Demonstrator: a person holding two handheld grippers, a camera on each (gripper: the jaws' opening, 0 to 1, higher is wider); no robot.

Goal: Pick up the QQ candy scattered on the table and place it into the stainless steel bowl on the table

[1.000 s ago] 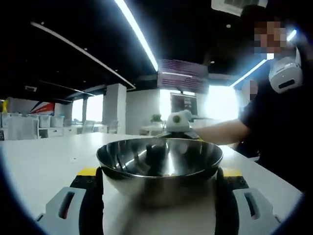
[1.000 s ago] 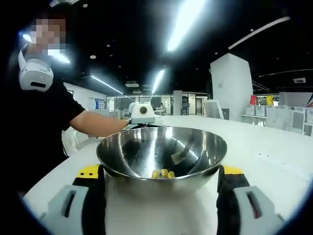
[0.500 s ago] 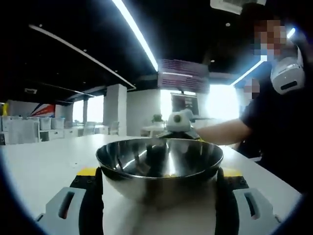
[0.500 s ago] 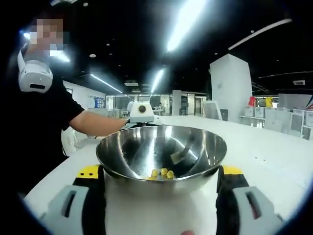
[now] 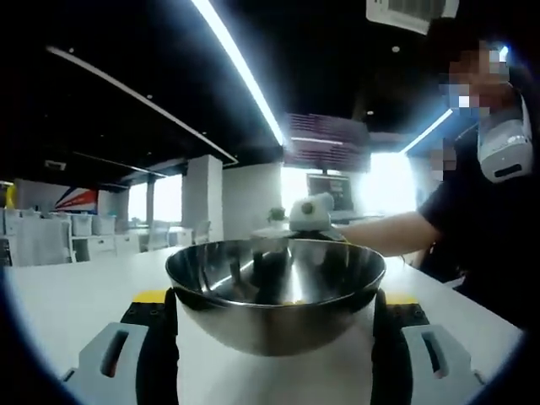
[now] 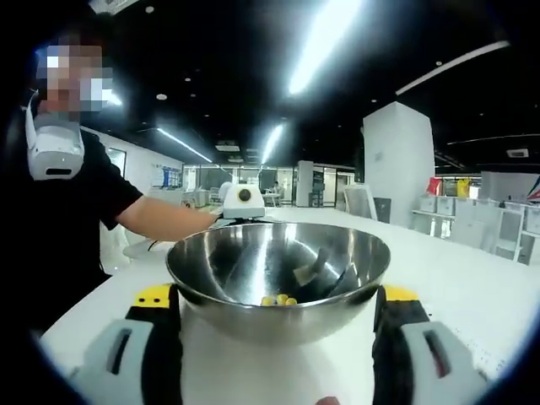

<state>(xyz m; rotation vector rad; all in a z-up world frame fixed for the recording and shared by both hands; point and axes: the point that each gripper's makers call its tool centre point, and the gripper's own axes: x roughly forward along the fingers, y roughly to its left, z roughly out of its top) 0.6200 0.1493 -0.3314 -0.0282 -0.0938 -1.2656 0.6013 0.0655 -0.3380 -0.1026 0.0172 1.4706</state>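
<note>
The stainless steel bowl (image 5: 275, 291) sits between my left gripper's (image 5: 275, 337) jaws, which press on its two sides. In the right gripper view the same bowl (image 6: 278, 283) is clamped between my right gripper's (image 6: 278, 337) jaws from the opposite side. Its rounded underside shows above the white table (image 6: 472, 295). A few yellow QQ candies (image 6: 279, 299) lie at the bottom of the bowl. Beyond the far rim the right gripper (image 5: 309, 213) shows in the left gripper view, and the left gripper (image 6: 243, 201) in the right gripper view.
A person in a black shirt (image 5: 485, 236) stands at the table's edge, a forearm (image 6: 164, 221) reaching toward the bowl. Office desks and chairs (image 6: 494, 224) and a white pillar (image 6: 396, 160) stand far behind.
Both views have tilted and risen a little with the bowl still fixed between the jaws. More of the bowl's underside shows now. The candies stay inside.
</note>
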